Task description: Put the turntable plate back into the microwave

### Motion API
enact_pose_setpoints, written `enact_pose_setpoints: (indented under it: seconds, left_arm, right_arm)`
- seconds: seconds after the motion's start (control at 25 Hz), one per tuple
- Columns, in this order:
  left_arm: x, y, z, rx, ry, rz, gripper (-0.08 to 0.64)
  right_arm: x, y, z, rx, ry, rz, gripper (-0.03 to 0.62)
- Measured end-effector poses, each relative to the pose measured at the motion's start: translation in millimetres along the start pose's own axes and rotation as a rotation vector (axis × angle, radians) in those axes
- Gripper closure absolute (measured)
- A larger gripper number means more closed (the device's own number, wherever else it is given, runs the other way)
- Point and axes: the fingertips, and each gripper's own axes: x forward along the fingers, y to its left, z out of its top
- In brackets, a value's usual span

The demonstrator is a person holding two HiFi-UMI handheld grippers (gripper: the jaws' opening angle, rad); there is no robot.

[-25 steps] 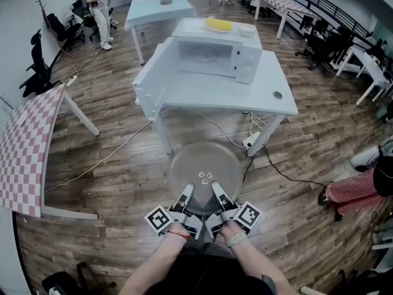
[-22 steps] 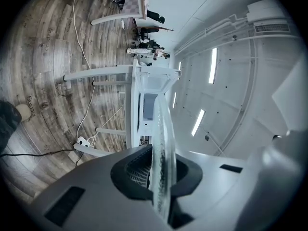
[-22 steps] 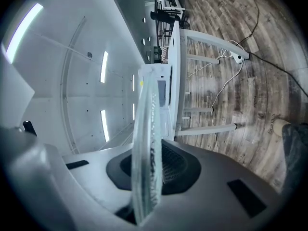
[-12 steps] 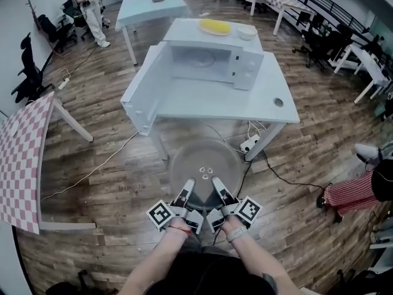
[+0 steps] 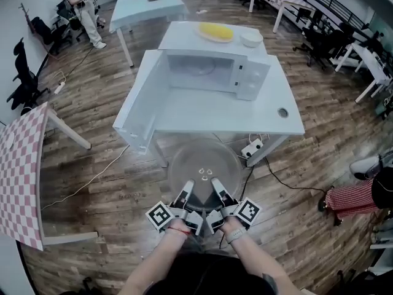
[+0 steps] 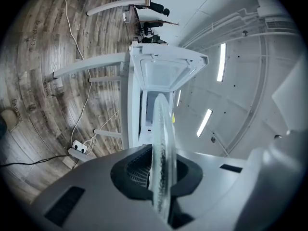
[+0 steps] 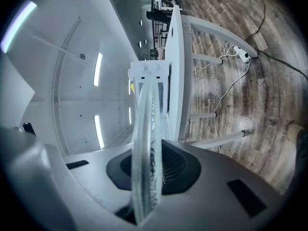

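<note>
Turntable plate (image 5: 204, 165) clamped edgewise between both claws

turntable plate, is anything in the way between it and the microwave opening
Nothing visible blocks it. The turntable plate, clamped at its near edge by the left tool and the right tool, faces the microwave. Its door is swung wide to the left, and no dish shows inside the cavity.

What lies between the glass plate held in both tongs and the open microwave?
In the head view, only a bare stretch of the white table separates the turntable plate from the microwave; its open door stands to the left.
</note>
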Motion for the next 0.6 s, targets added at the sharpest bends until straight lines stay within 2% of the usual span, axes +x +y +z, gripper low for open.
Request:
enact_pose_setpoints:
  seconds: [0.6]
  left_arm:
    - [78.8,13.2,53.4,-0.007,0.044,0.025,0.528]
  right_arm:
    - [82.7,-12.4,38.0,0.012,-0.048,-0.007,0.535]
